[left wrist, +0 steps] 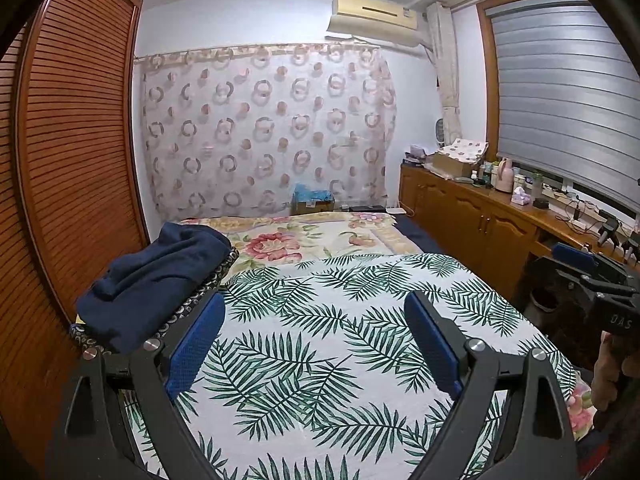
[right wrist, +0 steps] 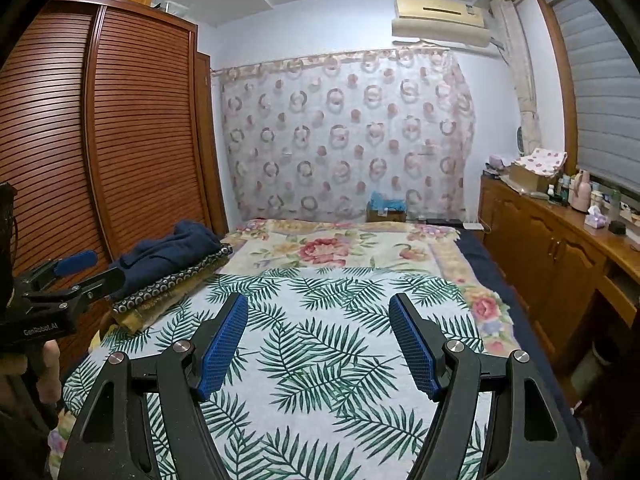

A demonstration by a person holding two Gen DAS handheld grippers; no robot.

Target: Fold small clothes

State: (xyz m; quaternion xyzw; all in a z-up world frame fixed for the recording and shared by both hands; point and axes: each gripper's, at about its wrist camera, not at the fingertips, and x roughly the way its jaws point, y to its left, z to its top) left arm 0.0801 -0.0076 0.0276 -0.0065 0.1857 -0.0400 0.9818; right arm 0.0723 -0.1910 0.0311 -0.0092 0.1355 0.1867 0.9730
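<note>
A stack of folded clothes lies at the bed's left edge, a dark blue garment (left wrist: 160, 276) (right wrist: 168, 254) on top of a dark patterned piece (right wrist: 176, 282) and a yellowish one. My left gripper (left wrist: 314, 312) hovers open over the palm-leaf cloth (left wrist: 320, 360), its left finger just right of the stack, nothing between its blue pads. My right gripper (right wrist: 318, 312) also hangs open and empty above the same cloth (right wrist: 320, 360). Each view shows the other gripper at its side edge, held by a hand.
A floral blanket (left wrist: 304, 236) covers the far half of the bed. A slatted wooden wardrobe (left wrist: 76, 140) stands close on the left. On the right runs a wooden cabinet (left wrist: 472, 220) crowded with bottles and boxes under a window blind. A patterned curtain (right wrist: 344, 136) hangs behind.
</note>
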